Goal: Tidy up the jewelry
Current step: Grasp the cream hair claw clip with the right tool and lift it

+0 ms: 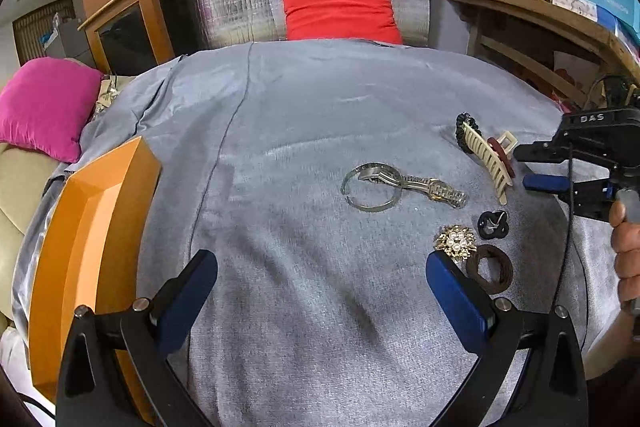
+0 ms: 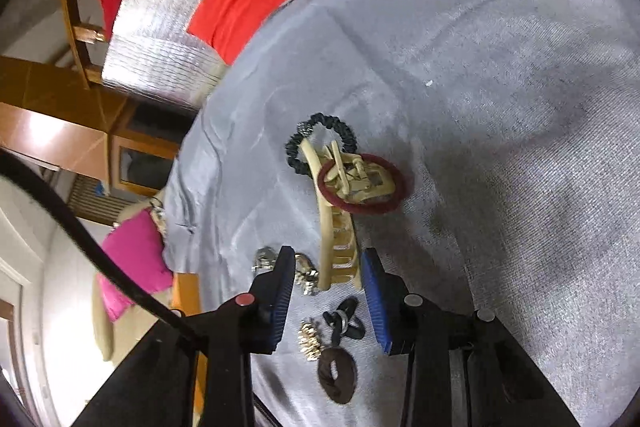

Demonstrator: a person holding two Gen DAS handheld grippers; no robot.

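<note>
- Right gripper [image 2: 328, 275] jaws narrow, straddling end of cream hair claw [image 2: 338, 227]; contact unclear.
- Left gripper [image 1: 320, 283] jaws wide, empty, over grey cloth [image 1: 300, 107].
- Watch [image 1: 434, 187], brooch [image 1: 456, 242] at 1 o'clock.
- Orange tray [image 1: 104, 211] at 9 o'clock.

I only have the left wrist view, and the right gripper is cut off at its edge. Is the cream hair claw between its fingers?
Observer: Yes, the near end of the cream hair claw sits between the fingers of the right gripper.
Operator: Clamped?
Observer: Not yet; a gap shows beside one finger, with the watch band visible through it.
Operator: Anything snagged on the claw?
Observer: A maroon hair tie looks looped around its hinge end.
</note>
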